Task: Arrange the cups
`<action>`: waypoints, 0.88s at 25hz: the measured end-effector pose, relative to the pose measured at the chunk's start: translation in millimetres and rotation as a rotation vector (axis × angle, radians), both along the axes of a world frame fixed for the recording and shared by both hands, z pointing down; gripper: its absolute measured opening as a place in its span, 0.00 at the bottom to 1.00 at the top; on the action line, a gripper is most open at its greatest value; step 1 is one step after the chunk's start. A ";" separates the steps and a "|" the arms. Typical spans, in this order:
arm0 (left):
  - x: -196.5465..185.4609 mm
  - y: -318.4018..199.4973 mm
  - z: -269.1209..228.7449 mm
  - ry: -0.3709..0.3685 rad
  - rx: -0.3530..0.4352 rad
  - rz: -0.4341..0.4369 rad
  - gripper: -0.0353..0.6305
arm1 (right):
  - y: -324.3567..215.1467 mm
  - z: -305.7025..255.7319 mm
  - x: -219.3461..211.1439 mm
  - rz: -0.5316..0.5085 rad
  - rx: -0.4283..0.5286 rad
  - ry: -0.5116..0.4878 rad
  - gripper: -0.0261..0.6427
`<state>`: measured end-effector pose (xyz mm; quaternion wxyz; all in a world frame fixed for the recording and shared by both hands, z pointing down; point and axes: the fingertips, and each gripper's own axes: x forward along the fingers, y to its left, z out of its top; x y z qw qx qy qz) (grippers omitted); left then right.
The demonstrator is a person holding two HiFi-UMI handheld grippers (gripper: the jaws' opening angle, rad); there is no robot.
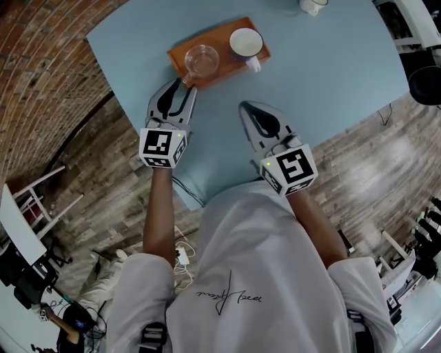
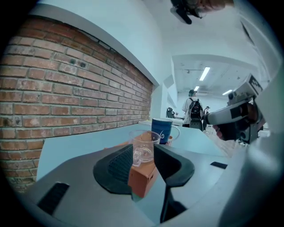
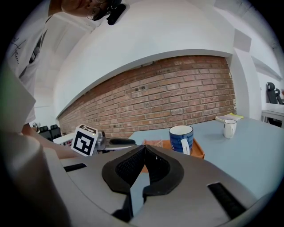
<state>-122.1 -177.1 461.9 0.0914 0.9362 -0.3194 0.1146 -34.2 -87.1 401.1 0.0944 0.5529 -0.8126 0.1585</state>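
An orange tray [image 1: 224, 67] lies on the light blue table [image 1: 331, 69]. On it stand a clear glass cup [image 1: 202, 60] at the left and a blue mug [image 1: 246, 43] with a white inside at the right. My left gripper [image 1: 187, 83] is open at the tray's near left corner, its tips by the glass cup's handle. In the left gripper view the glass cup [image 2: 143, 146] stands on the tray corner [image 2: 142, 177] in the gap of the left gripper [image 2: 145, 151], and the pads do not press on it. My right gripper [image 1: 243, 106] is shut and empty, short of the tray. The blue mug [image 3: 181, 138] shows ahead of the right gripper [image 3: 143, 150].
A small white cup [image 1: 312, 5] stands at the table's far side, also in the right gripper view as the white cup [image 3: 229, 128]. The table's near edge [image 1: 186, 200] runs close to my body. A brick wall [image 2: 66, 97] is at the left. A person [image 2: 193, 113] stands far off.
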 end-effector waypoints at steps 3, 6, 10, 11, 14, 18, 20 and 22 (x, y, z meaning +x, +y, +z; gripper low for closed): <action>1.1 -5.1 6.8 -0.003 -0.009 0.008 0.25 | -0.3 3.4 1.0 0.002 -0.009 -0.001 0.07; 2.3 -8.2 14.6 -0.004 -0.026 0.016 0.25 | -1.3 6.5 1.5 0.004 -0.020 -0.003 0.07; 3.4 -9.8 19.0 0.003 -0.042 0.026 0.25 | -1.7 8.3 1.0 0.003 -0.031 -0.005 0.07; 4.7 -9.9 19.1 0.006 -0.042 0.031 0.25 | -2.2 8.3 1.1 0.003 -0.031 -0.006 0.07; 8.9 -11.1 19.2 0.011 -0.038 0.045 0.25 | -5.1 8.1 0.7 0.003 -0.028 -0.010 0.07; 12.7 -13.0 22.4 0.007 -0.031 0.058 0.25 | -7.6 8.9 -2.5 -0.008 -0.029 -0.015 0.07; 14.8 -13.3 25.9 0.003 -0.033 0.064 0.25 | -8.0 9.7 -2.9 -0.014 -0.032 -0.014 0.07; 16.0 -13.6 27.0 0.005 -0.031 0.069 0.25 | -8.1 10.2 -3.4 -0.019 -0.032 -0.017 0.07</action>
